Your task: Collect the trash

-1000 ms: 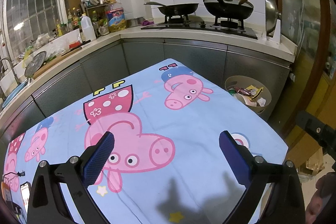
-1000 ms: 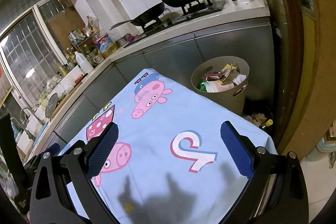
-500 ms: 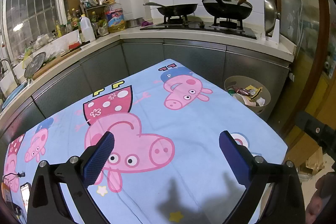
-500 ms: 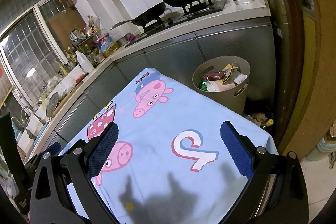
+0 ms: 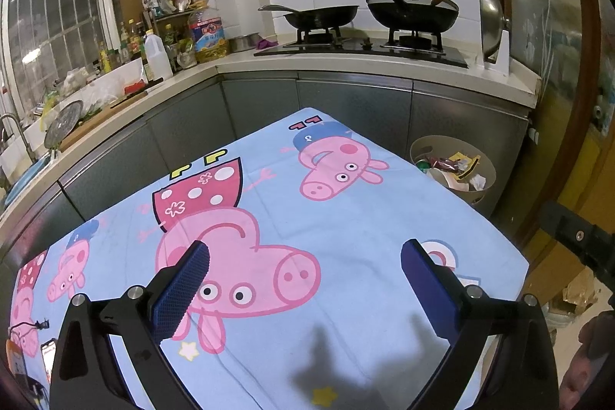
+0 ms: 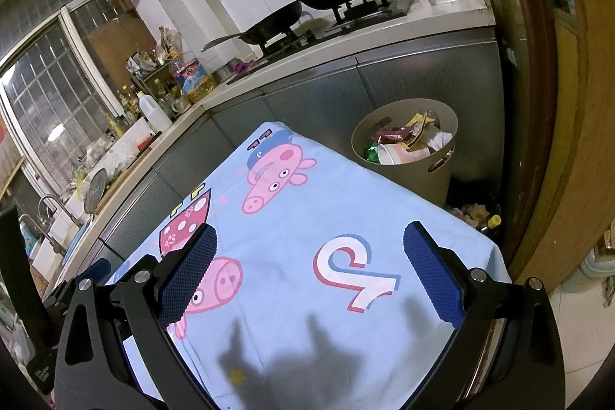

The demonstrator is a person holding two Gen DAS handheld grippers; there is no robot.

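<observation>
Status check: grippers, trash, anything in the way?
Left gripper open, empty. Right gripper open, empty. Trash bin beside the table's far corner, full of wrappers. No loose trash on the cartoon tablecloth; nothing in the way.

Tablecloth [image 5: 346, 218] light blue, printed with pink cartoon pigs, red white-spotted dress, small yellow stars. Left claw [image 5: 303, 289]: black frame, dark blue textured pads; right claw [image 6: 309, 273] same. Bin [image 6: 434, 179] beside tablecloth beige, stuffed with red, yellow, green, white wrappers [image 6: 403, 141]. Cabinets [image 5: 346, 102] behind tablecloth grey.
</observation>
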